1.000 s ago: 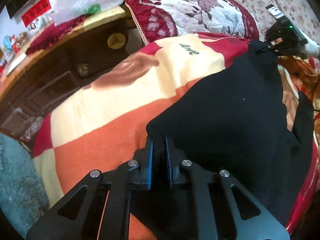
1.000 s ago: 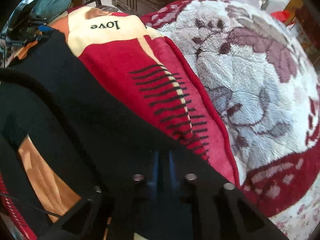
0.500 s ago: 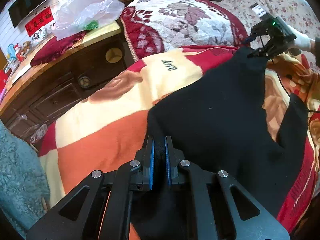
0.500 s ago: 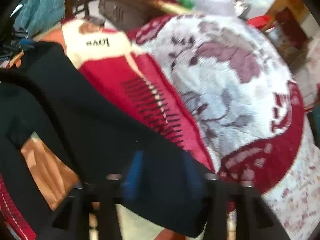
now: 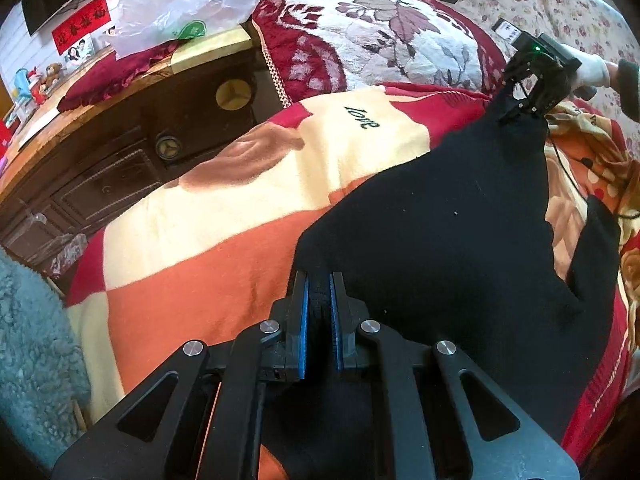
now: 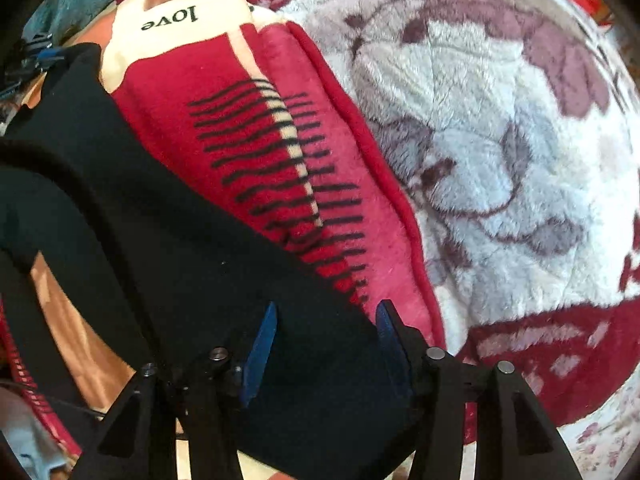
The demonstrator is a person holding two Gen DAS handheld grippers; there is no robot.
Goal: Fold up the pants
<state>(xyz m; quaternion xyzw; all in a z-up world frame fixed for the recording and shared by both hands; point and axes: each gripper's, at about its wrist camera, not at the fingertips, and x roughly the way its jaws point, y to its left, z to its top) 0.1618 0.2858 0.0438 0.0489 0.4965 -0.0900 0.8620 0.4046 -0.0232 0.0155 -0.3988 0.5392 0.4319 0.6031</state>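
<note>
Black pants (image 5: 448,240) lie spread on a red, orange and cream blanket (image 5: 224,240) on a bed. My left gripper (image 5: 319,280) is shut on a near corner of the pants. In the left wrist view my right gripper (image 5: 524,110) sits at the far corner of the pants. In the right wrist view the right gripper (image 6: 326,312) is open, its blue pads (image 6: 262,344) apart, with the black pants (image 6: 168,232) lying loose between them.
A plush white and maroon floral blanket (image 6: 500,140) is heaped beyond the pants. A dark wooden cabinet (image 5: 120,160) with a plastic bag (image 5: 180,4) on top stands left of the bed. A teal fleece (image 5: 32,352) lies at the near left.
My right gripper has opened and let go of the pants' far corner, which now rests on the blanket. The left gripper keeps its hold and has barely moved.
</note>
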